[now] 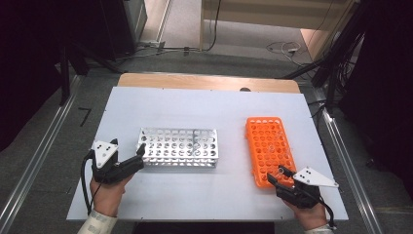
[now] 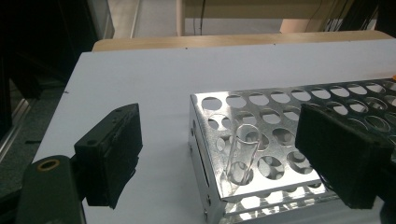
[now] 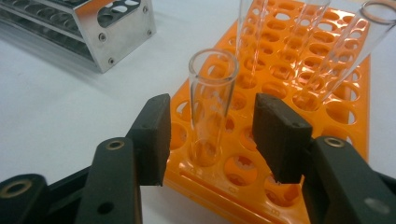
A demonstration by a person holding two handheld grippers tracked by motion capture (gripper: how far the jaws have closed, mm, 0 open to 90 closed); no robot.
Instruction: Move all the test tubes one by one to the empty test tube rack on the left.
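My right hand-held gripper (image 3: pixel 210 135) was spread open at the bottom of its own view, one pad on each side of a clear glass tube (image 3: pixel 212 109) without touching it. I had set it so because that tube stood upright in a hole at the near edge of the orange rack (image 3: pixel 299 88), and a square bracket there lets the pads close evenly on the glass. Further tubes (image 3: pixel 327 51) leaned in holes toward the upper right of that frame, so I kept low and clear of them. In the high view the orange rack (image 1: pixel 269 146) lay right of centre on the white bench (image 1: pixel 204 112), my right gripper (image 1: pixel 281 176) at its lower end.

My left hand-held gripper (image 2: pixel 219 154) was open too, pads wide apart, straddling the corner of the metal rack (image 2: pixel 280 140) at centre frame. One empty tube (image 2: pixel 243 154) stood in a corner hole there. I judged I was holding that side ready, perhaps to steady the rack or receive tubes.
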